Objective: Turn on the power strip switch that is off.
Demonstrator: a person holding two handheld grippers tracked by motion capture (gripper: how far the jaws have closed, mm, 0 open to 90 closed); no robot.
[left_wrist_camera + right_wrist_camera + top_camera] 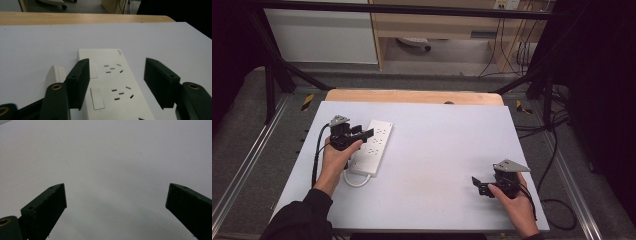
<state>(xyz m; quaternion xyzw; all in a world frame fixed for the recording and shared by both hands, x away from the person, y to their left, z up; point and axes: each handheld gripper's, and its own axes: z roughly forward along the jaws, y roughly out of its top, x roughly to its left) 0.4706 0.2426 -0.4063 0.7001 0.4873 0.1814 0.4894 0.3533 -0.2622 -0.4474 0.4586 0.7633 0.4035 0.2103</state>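
From the high view, my left gripper (pixel 362 134) sits left of centre in the frame, right over the white power strip (pixel 377 142), which lies lengthwise on the pale table (pixel 437 145), its white cord (pixel 354 181) looping out at the near end twd the lower left. My left hand (pixel 337 155) wraps the handle, black cable trailing down beside the wrist. My right gripper (pixel 478 186) is at the lower right of the frame, well apart from the strip, over bare tabletop, w/ my right hand (pixel 517 202) behind it.

The left gripper view gives what the top-down shot can't: jaws spread wide, one on each side of the strip (pixel 112 82), the left one overlapping its edge in the picture. Can't tell if it's touching. Socket holes and two flat switches (pixel 97 98) show clearly here, plus a white plug-like block (pixel 55 73) just beside the strip at lower left.

The right gripper view: jaws wide apart, holding nothing, plain pale table (pixel 112 165) between them.
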